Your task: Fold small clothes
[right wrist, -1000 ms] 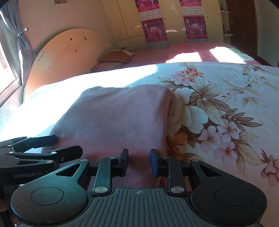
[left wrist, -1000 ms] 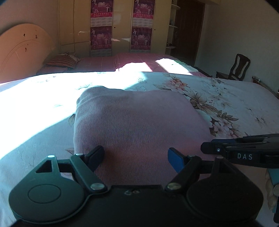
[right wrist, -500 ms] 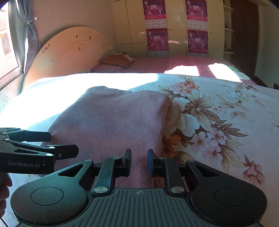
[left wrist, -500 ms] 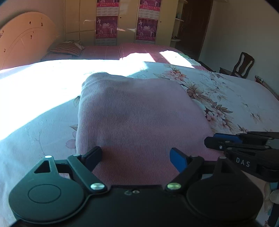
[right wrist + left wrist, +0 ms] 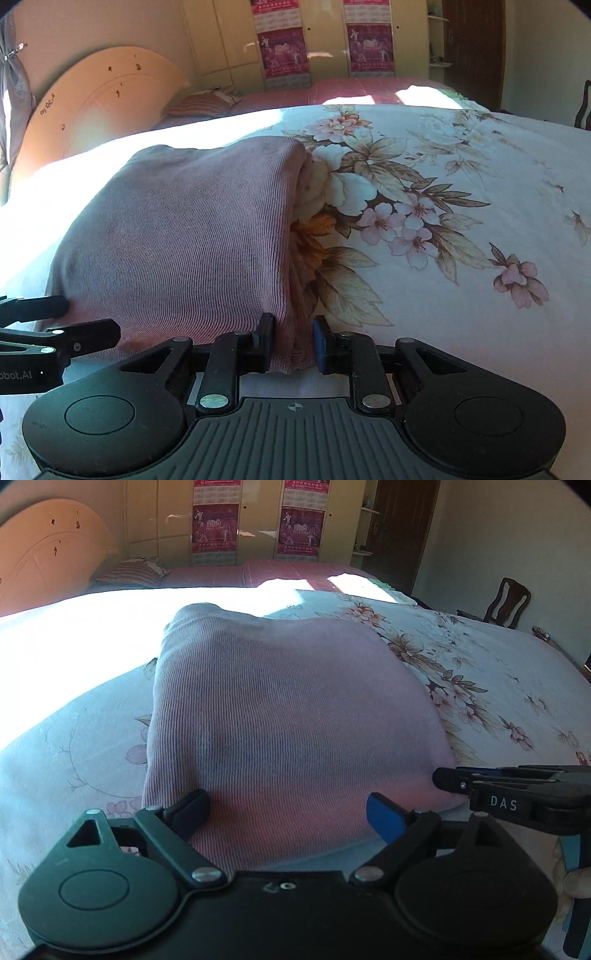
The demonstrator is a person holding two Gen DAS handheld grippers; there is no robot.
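A folded pink ribbed garment (image 5: pixel 288 716) lies on the floral bedsheet (image 5: pixel 498 672); it also shows in the right wrist view (image 5: pixel 184 243). My left gripper (image 5: pixel 288 812) is open, its fingers wide apart over the garment's near edge. My right gripper (image 5: pixel 293 343) has its jaws close on the garment's near right corner, whose layered edge sits between the pads. The right gripper's tips (image 5: pixel 447 779) show at the right of the left wrist view. The left gripper's tips (image 5: pixel 66 317) show at the left of the right wrist view.
The bedsheet (image 5: pixel 461 221) spreads wide to the right. A bright sunlit patch (image 5: pixel 74 627) lies to the left. A wooden headboard (image 5: pixel 99 107), a striped pillow (image 5: pixel 133 572), wardrobes with posters (image 5: pixel 214 528) and a chair (image 5: pixel 506 602) stand beyond.
Both grippers have drawn slightly back and lower along the garment's near edge. The right gripper's jaws now hold the corner's layered edge between them. The left stays wide open.
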